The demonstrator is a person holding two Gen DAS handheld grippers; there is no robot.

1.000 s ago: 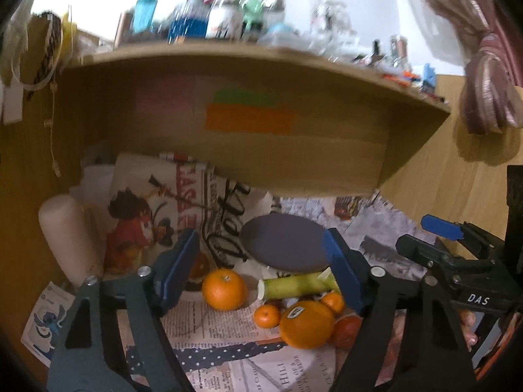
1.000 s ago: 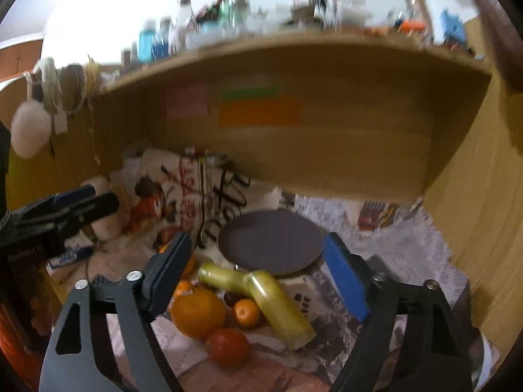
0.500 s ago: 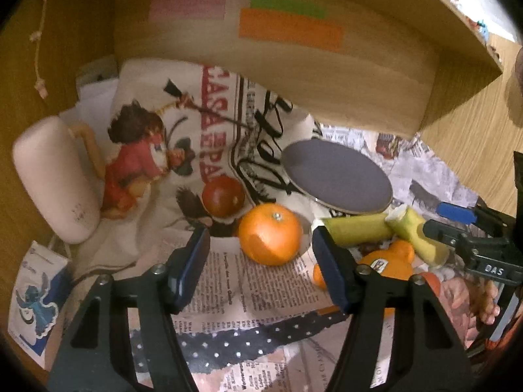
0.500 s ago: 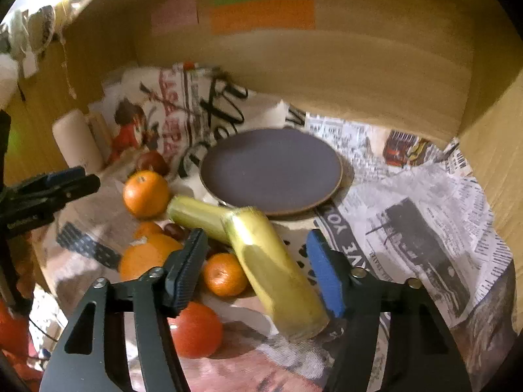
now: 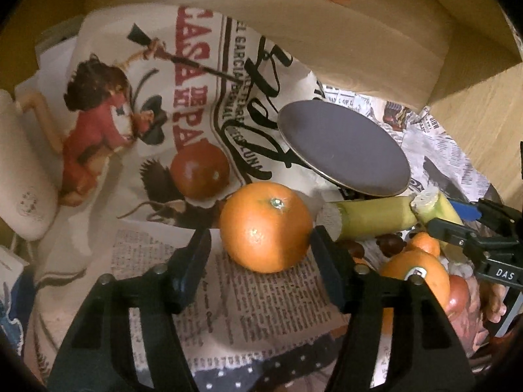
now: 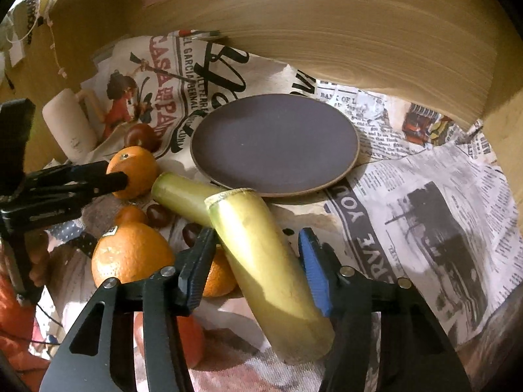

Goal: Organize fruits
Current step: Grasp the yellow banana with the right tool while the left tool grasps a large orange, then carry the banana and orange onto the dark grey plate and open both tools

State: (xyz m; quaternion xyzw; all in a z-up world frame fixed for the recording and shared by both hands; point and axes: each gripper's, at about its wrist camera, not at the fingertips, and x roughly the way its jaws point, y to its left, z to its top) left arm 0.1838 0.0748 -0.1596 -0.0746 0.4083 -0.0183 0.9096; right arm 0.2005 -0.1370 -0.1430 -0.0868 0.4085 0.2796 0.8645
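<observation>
Newspaper-covered desk under a wooden shelf. Your left gripper (image 5: 260, 250) brackets the orange (image 5: 265, 227), jaws opening slightly, one pad touching. Your right gripper (image 6: 255, 261) is closing around the yellow-green stalk (image 6: 268, 271), a gap remaining. Risk: stalk rolling off-centre, knocking the dark plate (image 6: 274, 143).

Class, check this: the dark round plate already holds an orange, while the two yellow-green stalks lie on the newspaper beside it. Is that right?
Not quite. The plate holds nothing; the orange sits on the paper left of it, as the right wrist view shows. The stalks do lie beside the plate.
</observation>
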